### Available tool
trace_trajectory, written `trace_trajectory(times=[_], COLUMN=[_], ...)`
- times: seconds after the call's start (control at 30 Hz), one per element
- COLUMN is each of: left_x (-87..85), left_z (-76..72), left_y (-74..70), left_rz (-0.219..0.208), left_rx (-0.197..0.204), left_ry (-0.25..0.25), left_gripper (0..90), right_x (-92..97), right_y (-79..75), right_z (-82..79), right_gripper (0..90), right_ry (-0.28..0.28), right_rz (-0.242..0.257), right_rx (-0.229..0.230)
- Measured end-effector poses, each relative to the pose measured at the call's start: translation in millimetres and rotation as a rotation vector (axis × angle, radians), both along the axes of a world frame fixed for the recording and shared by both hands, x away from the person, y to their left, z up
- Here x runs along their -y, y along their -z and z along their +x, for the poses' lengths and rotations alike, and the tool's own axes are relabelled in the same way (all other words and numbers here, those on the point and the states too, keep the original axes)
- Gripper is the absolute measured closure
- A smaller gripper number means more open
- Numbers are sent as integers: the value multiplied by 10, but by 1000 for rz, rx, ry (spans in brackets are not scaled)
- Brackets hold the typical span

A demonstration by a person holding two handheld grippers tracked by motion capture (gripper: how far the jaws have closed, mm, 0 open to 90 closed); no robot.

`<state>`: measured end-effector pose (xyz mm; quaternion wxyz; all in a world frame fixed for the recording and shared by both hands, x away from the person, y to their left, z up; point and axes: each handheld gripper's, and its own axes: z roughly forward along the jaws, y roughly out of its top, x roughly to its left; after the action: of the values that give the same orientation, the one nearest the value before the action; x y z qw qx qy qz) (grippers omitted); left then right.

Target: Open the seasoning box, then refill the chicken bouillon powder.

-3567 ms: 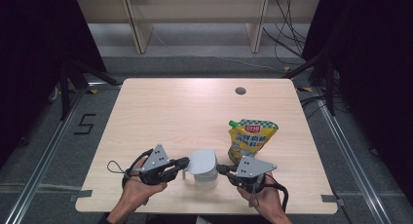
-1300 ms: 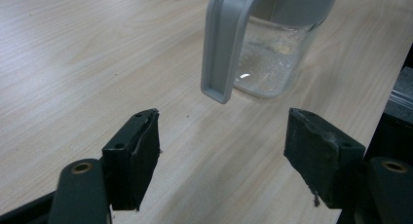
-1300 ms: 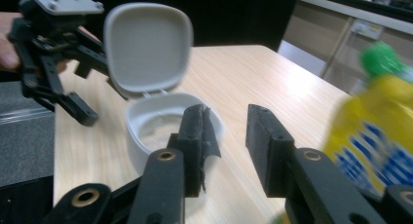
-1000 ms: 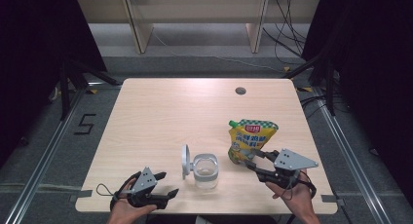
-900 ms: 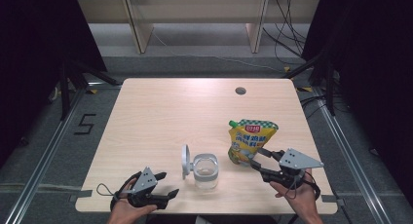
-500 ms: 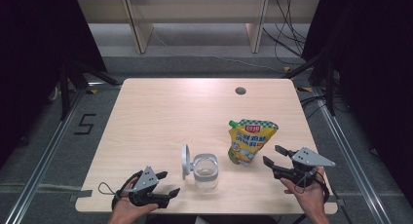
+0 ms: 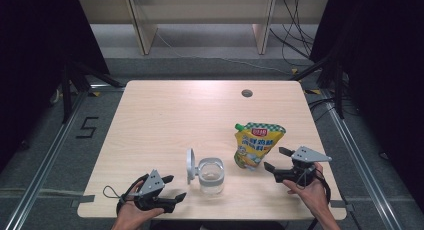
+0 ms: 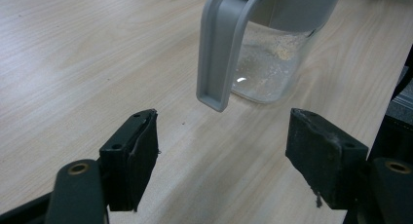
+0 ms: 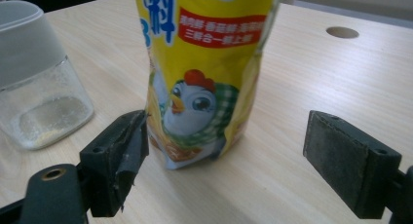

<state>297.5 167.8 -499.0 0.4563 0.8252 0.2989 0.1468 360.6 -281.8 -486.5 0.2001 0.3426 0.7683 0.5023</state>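
High view: a light wooden table [image 7: 165,115] with a round cable hole [image 7: 246,93] near its far edge. Two things stand toward the near edge — a clear jar [image 7: 210,176] with a grey collar and a flip lid [image 7: 190,163] hinged open and standing upright on its left, and, to the right of it, a yellow stand-up pouch [image 7: 256,144] with a green-and-white checked top and a green cap at its far left corner. Jar and pouch stand near each other but apart.

Left gripper [image 7: 171,187], held in the person's left hand [image 7: 131,210] at the near edge, left of the jar: jaws apart, nothing between them, pointing right toward the jar. In the left gripper view the open lid hangs down just beyond the pads [image 8: 134,163]; a thin layer of pale powder lies on the jar's bottom.

Right gripper [image 7: 277,159], held in the right hand [image 7: 309,190] at the near right, just beside the pouch: its jaws have just been opening and now stand wide apart, clamped on nothing. In the right gripper view the pouch [image 9: 204,73] stands upright beyond the jaws — closer to the left pad, whether touching it cannot be told — with a cartoon chick printed on its front, and the jar [image 9: 39,78] shows at the left.
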Motion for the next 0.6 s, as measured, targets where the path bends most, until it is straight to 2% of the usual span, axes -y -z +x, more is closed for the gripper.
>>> trace_trajectory(times=[0.03,0.1,0.13,0.17,0.2,0.23,0.27,0.3,0.33,0.4,0.5,0.53,0.57,0.6], left_x=[0,4,9,16,17,21,21,21,26,25,37,38,38,40], left_z=[0,-3,-5,-10,-16,-10,-1,-1,2,0,-14,-14,-14,-14], left_y=[1,4,6,7,6,4,6,6,10,5,7,8,8,2], left_rz=[-2,-3,-8,-10,-10,-9,-9,-9,-8,1,-15,-21,-21,-16], left_rx=[-2,-2,-3,-12,-24,-17,-4,-4,3,-1,-15,-23,-23,-20], left_ry=[-1,-8,-8,-15,-15,-7,5,5,4,5,-4,2,2,4], left_gripper=[271,271,271,270,271,271,271,271,271,271,271,271,271,271], right_x=[-16,-47,-57,-68,-90,-85,-113,-116,-131,-135,-170,-164,-182,-195], right_y=[-1,10,21,26,46,50,61,71,72,85,112,121,124,134], right_z=[-3,5,23,31,58,92,92,134,126,171,175,210,192,201], right_gripper=[167,167,165,165,164,163,164,163,163,165,166,166,166,166], right_ry=[-12,-27,-38,-46,-52,-64,-64,-87,-66,-80,-69,-86,-79,-86], right_rz=[2,2,-7,-17,-25,-50,-32,-43,-40,-52,-30,-46,-39,-36], right_rx=[-19,-27,-11,-28,-2,21,4,26,8,16,-22,16,-15,-11])
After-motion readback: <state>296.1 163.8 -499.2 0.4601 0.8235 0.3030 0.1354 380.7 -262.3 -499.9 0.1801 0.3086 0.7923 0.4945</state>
